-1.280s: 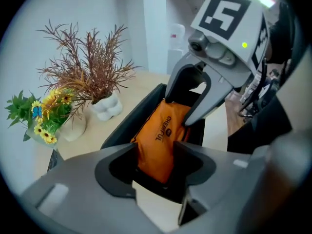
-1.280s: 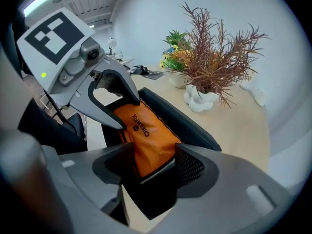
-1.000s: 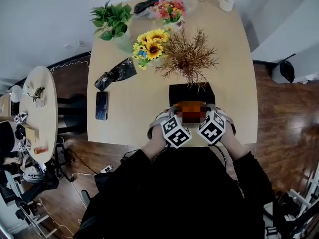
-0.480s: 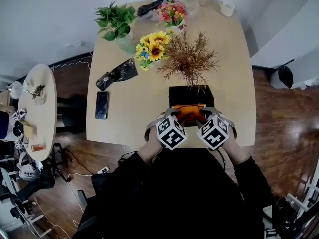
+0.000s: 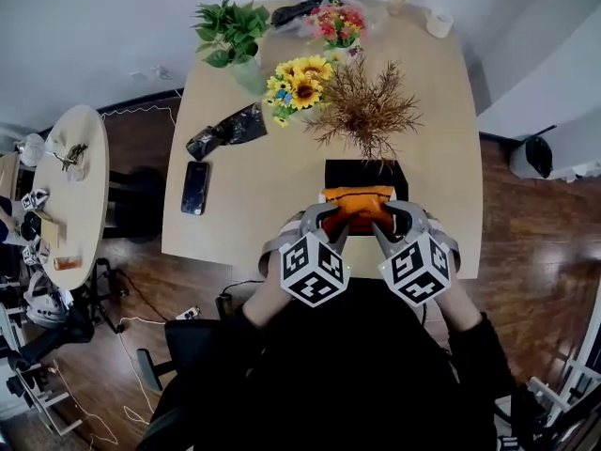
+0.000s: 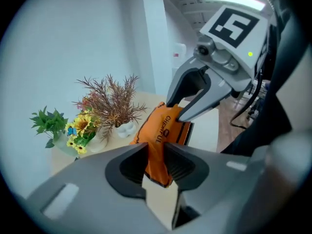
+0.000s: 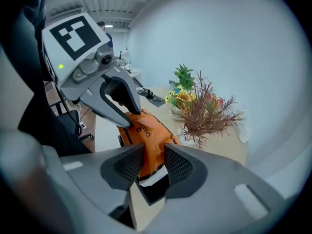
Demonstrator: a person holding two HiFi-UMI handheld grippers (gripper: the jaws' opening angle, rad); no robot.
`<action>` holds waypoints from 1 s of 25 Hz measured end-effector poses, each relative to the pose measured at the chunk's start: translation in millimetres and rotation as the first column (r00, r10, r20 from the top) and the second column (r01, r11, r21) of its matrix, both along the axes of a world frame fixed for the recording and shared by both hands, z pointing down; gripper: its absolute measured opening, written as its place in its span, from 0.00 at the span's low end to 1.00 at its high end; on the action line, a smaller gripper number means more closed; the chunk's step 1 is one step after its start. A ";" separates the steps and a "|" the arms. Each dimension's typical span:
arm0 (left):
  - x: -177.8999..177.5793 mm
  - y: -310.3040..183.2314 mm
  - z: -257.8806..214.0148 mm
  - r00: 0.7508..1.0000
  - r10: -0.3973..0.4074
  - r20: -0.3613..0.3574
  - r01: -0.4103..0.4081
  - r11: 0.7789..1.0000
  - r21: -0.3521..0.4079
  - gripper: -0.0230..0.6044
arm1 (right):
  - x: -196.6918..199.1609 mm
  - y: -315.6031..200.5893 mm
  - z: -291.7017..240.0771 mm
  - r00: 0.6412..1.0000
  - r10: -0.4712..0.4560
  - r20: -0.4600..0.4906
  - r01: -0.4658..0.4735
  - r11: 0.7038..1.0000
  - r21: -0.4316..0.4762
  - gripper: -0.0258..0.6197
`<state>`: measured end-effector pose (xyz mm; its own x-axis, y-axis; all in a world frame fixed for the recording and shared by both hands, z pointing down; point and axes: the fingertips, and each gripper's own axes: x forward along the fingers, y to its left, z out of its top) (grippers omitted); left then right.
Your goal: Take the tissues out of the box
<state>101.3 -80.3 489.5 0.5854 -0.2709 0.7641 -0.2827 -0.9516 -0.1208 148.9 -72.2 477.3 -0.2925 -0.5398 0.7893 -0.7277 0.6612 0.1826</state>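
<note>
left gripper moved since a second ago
Yes: the left gripper has drawn back from the black box toward the table's near edge, jaws closing on the orange pack.

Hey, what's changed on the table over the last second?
Both claws are closing on the orange tissue pack: the left claw pinches one end, the right claw the other, and both have drawn back toward the person. The black box, sunflowers and phone stayed put.

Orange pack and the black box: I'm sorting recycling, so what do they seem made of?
The orange pack looks like thin, flexible plastic film: it creases and folds. The black box looks like matte cardboard, with flat dull walls; less certain.
</note>
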 end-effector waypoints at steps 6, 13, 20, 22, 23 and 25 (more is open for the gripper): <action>-43.5 -4.9 -22.0 0.996 -0.082 0.024 0.081 0.996 0.042 0.17 | -41.6 -9.2 -18.0 0.996 -0.082 0.042 0.080 0.996 0.030 0.23; -127.6 -4.8 -21.1 0.970 -0.233 0.066 0.231 0.972 0.040 0.16 | -125.3 -16.7 -12.7 0.969 -0.236 0.069 0.235 0.972 0.021 0.22; -189.0 -2.0 -6.6 0.948 -0.300 0.109 0.299 0.954 0.028 0.15 | -187.7 -18.2 5.7 0.942 -0.326 0.081 0.328 0.945 -0.012 0.21; -200.6 -4.4 -0.9 0.945 -0.306 0.112 0.306 0.952 0.023 0.15 | -199.3 -21.2 12.5 0.940 -0.331 0.081 0.333 0.943 -0.019 0.21; -205.4 -6.3 3.1 0.945 -0.307 0.112 0.307 0.951 0.019 0.15 | -203.9 -23.2 16.8 0.941 -0.329 0.080 0.332 0.943 -0.025 0.21; -212.6 -11.2 14.2 0.946 -0.303 0.115 0.305 0.952 0.005 0.15 | -210.7 -28.0 28.6 0.945 -0.316 0.083 0.321 0.946 -0.049 0.21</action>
